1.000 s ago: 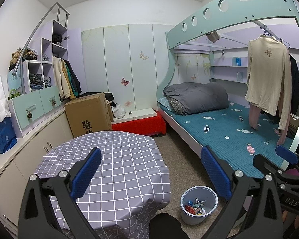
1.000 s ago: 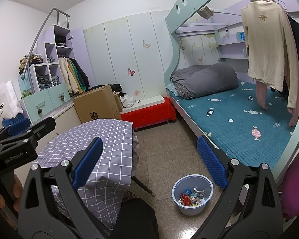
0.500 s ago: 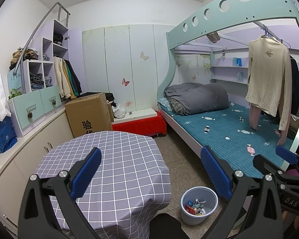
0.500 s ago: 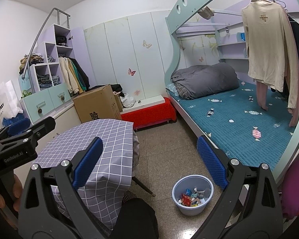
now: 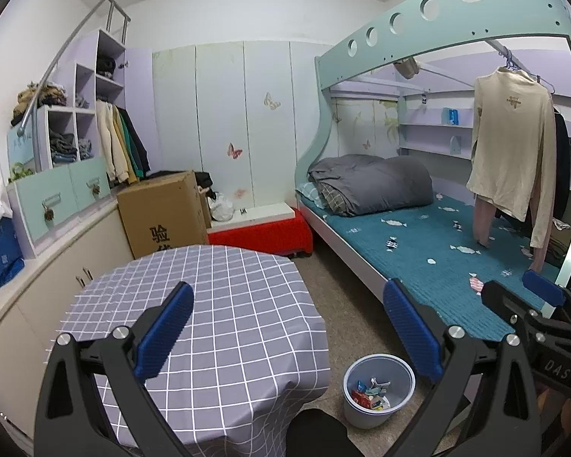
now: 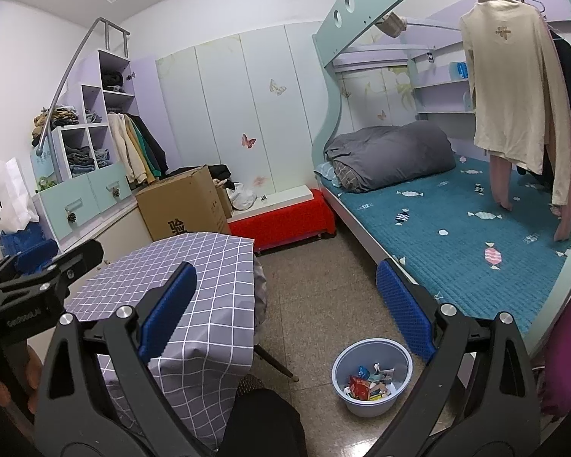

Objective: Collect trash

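Left tool [image 5: 287,327] and right tool [image 6: 285,306], both with blue-padded fingers spread wide and nothing between them, held above the near edge of the table [image 5: 224,304]. The other tool appears at the margin of each view: the right one at the right edge of the left wrist view, the left one at the left edge of the right wrist view.

Trash bin [image 6: 371,375]: a pale blue round bin standing upright on the floor [image 6: 316,289], below and ahead of the tools, just beside the table's right side and near the bed [image 6: 456,228]. It holds a loose heap of trash [image 6: 367,384], coloured wrappers and paper scraps, lying low in the bin. In the right wrist view the bin sits under the right finger [image 6: 403,310].

Table: round, covered by a grey cloth with a white grid, hanging over the edge; its top is bare. One slanted leg shows beneath the cloth in the right wrist view.

Room: a teal bed under a mint frame, with a grey folded duvet [image 5: 369,182]; a cardboard box [image 5: 163,213] behind the table; a red low bench [image 5: 259,228] against the wall panels.

Open floor runs between table and bed, a narrow lane leading toward the bench.
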Available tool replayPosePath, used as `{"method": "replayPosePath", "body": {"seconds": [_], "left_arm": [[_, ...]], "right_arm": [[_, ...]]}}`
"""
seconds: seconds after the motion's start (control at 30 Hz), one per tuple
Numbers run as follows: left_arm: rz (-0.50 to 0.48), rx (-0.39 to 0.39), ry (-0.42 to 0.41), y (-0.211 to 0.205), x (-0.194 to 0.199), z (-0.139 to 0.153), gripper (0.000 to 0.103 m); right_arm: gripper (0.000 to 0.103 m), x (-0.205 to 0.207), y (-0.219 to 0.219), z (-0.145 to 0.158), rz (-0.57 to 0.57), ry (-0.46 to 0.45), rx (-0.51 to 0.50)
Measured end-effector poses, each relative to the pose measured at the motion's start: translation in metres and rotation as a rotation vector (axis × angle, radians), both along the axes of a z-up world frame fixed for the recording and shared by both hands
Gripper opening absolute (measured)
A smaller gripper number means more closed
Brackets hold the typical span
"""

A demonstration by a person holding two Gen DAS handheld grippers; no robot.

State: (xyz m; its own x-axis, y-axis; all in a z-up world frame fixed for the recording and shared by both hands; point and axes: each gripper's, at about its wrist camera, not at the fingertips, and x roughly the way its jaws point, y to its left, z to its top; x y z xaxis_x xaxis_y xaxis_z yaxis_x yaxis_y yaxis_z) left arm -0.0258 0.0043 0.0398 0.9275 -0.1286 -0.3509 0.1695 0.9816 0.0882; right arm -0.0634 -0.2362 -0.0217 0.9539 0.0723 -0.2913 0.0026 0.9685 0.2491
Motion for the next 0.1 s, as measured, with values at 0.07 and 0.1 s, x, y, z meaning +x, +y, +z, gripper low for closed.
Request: {"method": "replayPosePath", "body": {"seconds": [0.07,0.1], "left_arm": [[0.019,-0.009,0.011,0.008,0.007,-0.005,0.098],[0.028,-0.013,0.019,0.013,0.011,-0.007,0.098]], "right_arm": [[0.093,0.011,0.006,-0.003,0.011,0.016,0.000],[0.093,0.017,0.008,-0.004,0.016,0.023,-0.002]]}}
